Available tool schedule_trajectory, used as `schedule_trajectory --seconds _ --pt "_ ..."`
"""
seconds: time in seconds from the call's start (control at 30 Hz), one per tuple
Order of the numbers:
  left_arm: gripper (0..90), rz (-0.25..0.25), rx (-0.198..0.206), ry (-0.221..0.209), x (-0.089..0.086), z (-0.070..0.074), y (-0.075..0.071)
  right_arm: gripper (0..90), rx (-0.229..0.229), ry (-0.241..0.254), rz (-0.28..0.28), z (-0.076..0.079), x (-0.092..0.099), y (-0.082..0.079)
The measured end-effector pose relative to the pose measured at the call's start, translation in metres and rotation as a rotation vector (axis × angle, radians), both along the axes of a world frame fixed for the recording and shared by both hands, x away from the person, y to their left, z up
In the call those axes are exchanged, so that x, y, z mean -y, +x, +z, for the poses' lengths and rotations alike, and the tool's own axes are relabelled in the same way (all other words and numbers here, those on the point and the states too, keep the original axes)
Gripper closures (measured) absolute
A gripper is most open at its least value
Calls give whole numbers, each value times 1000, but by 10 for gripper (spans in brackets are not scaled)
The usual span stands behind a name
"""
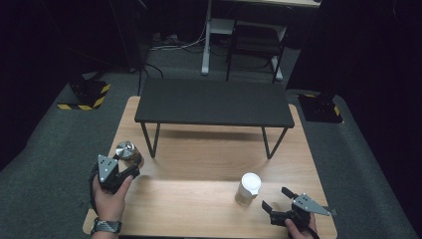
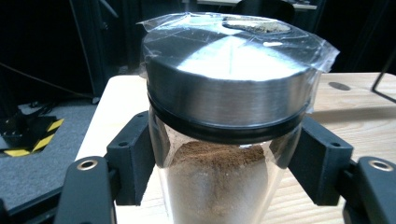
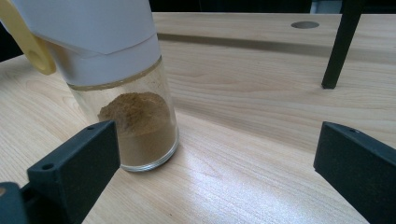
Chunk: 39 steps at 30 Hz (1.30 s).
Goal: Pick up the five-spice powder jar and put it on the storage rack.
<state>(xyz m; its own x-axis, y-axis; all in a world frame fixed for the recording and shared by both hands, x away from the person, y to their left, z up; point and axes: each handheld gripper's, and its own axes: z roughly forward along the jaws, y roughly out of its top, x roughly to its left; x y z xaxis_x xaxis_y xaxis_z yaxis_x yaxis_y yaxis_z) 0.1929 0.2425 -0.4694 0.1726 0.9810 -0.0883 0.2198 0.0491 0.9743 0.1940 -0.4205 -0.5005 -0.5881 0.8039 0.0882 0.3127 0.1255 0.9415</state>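
Our left gripper (image 1: pixel 130 168) is clamped on a glass jar (image 2: pixel 219 186) with a steel lid (image 2: pixel 229 88); in the left gripper view we see both black pads pressed against the glass just under the lid, clear film wrapped over the top, and brown powder filling the lower part. From the high view we hold this jar at the left edge of the wooden table (image 1: pixel 199 204), in front of the black shelf (image 1: pixel 214 103). Our right gripper (image 1: pixel 275 198) stands released, jaws spread wide, just beside a second jar with a white cap (image 1: pixel 248 188) that rests upright on the table, brown powder (image 3: pixel 140 126) inside.
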Motion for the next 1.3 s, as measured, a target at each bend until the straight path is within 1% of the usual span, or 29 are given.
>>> schedule_trajectory --seconds 0.07,0.13,0.2,0.23,0.3,0.4,0.57,0.97,1.2,1.27,1.3 --pt "310 -6 6 4 3 4 -5 0 0 2 0 0 0 0" --pt "310 -13 16 19 7 7 -9 0 1 4 0 0 1 0" --pt "310 -25 25 15 11 12 -14 0 0 5 0 0 1 0" --pt "310 -25 25 15 11 12 -14 0 0 6 0 -1 1 0" --pt "310 -36 42 17 18 17 -19 0 -1 7 1 -1 1 0" --pt "310 -47 52 17 22 19 -22 0 0 7 1 -1 1 0" --pt "310 -84 74 12 35 27 -26 0 1 7 3 -1 1 0" --pt "310 -153 106 29 64 49 -25 0 2 11 6 -1 2 0" --pt "310 -175 134 34 77 61 -22 0 -1 12 9 -1 3 1" --pt "310 -182 144 43 84 69 -17 0 -1 12 9 -1 3 1" --pt "310 -182 144 43 84 69 -17 0 0 12 10 -1 3 1"
